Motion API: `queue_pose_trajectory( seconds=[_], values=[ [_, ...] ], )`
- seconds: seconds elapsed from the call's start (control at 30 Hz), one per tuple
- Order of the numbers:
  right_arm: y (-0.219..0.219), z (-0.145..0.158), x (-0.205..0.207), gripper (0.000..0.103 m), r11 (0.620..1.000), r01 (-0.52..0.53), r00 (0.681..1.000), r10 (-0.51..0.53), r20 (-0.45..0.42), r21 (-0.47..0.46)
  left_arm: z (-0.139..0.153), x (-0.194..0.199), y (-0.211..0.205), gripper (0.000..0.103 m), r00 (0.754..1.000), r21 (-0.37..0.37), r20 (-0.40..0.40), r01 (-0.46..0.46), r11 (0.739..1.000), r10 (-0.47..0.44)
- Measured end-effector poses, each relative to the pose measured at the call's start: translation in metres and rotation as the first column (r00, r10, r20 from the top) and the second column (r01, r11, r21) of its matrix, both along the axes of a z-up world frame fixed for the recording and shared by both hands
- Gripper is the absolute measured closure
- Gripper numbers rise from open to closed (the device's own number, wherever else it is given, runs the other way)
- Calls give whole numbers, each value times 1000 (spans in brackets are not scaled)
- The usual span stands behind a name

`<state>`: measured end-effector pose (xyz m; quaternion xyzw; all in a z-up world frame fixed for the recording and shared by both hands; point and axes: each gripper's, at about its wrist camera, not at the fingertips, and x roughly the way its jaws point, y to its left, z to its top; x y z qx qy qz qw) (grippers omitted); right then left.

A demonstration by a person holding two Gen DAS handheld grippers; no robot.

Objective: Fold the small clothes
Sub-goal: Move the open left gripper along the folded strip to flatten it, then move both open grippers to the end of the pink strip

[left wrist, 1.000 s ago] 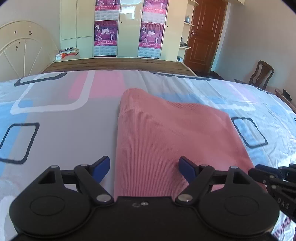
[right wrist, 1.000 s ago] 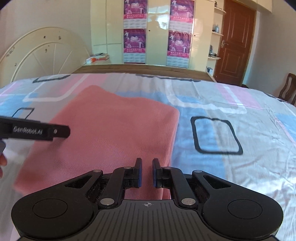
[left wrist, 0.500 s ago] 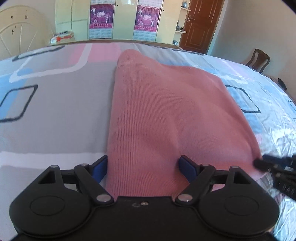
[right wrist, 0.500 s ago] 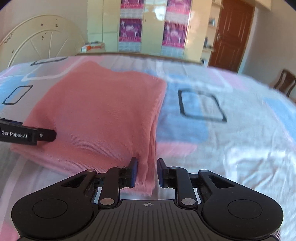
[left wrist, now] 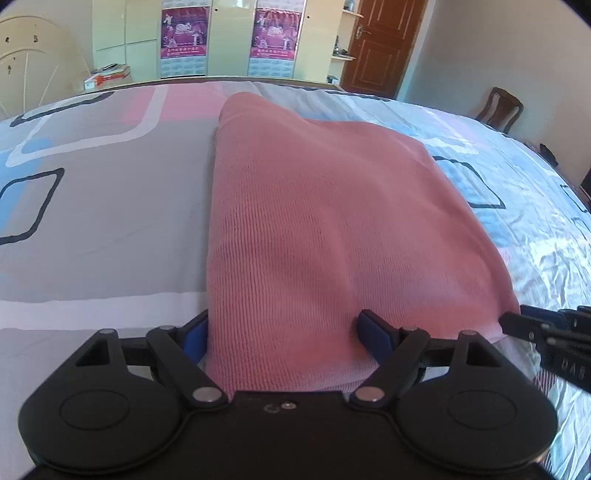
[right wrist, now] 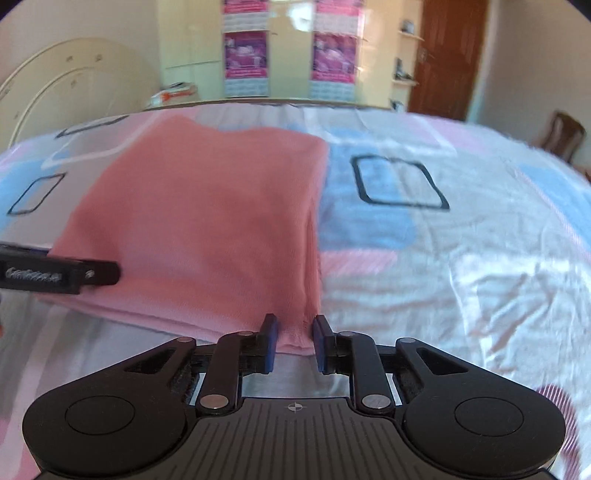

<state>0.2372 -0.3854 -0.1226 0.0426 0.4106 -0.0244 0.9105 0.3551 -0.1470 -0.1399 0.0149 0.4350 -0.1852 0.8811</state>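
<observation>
A pink knitted garment [left wrist: 332, 221] lies folded in a rough rectangle on the patterned bedsheet [left wrist: 92, 221]. My left gripper [left wrist: 284, 332] stands wide open over its near left corner. The left pad sits beside the garment's left edge and the right pad rests on the cloth. My right gripper [right wrist: 295, 339] is open by a narrow gap, with the garment's [right wrist: 207, 221] near right corner between the pads. The pads do not visibly squeeze that corner. A finger of the left gripper [right wrist: 99, 272] shows at the left edge of the right wrist view.
The bedsheet [right wrist: 461, 258] spreads wide to the right, wrinkled near the front. Beyond the bed stand a wardrobe with purple posters [left wrist: 184, 33], a brown door [left wrist: 380, 40], a curved headboard [left wrist: 22, 66] and a wooden chair [left wrist: 498, 107].
Both grippers came down and closer to the garment's near edge. The right jaws parted slightly and now straddle the near right corner. The left jaws stayed wide.
</observation>
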Motion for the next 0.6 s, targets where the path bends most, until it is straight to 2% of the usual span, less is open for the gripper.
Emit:
queue_pose_trajectory(
  seconds=[0.07,0.1,0.2,0.3,0.43,0.47,0.5,0.57,0.6],
  values=[
    [-8,1,0,92,998,48,999,-48,-2,49,1,1,1,21,1000,-5,-8,8,1000,-8],
    [-12,4,-3,93,995,72,997,-72,3,69,1,1,2,21,1000,-8,-14,12,1000,-13],
    [-21,-1,-1,93,987,126,992,-124,-29,97,0,-1,3,20,1000,-8,-6,30,1000,-30],
    [-13,1,-1,93,989,133,991,-131,-30,60,0,1,3,20,999,-10,-9,39,999,-39],
    [-13,3,-6,90,983,153,987,-148,-61,97,1,4,8,15,998,-27,-31,50,998,-51],
    [-13,5,-7,80,982,160,986,-153,-68,103,2,5,10,14,998,-28,-35,51,998,-52],
    [-12,8,-9,64,981,169,985,-163,-64,100,3,5,11,14,998,-31,-40,53,998,-54],
    [-5,17,-12,46,979,187,982,-186,-23,76,4,7,14,14,997,-37,-48,55,998,-56],
    [-2,22,-14,45,979,189,982,-190,0,72,6,8,15,14,997,-43,-51,54,998,-56]
  ],
)
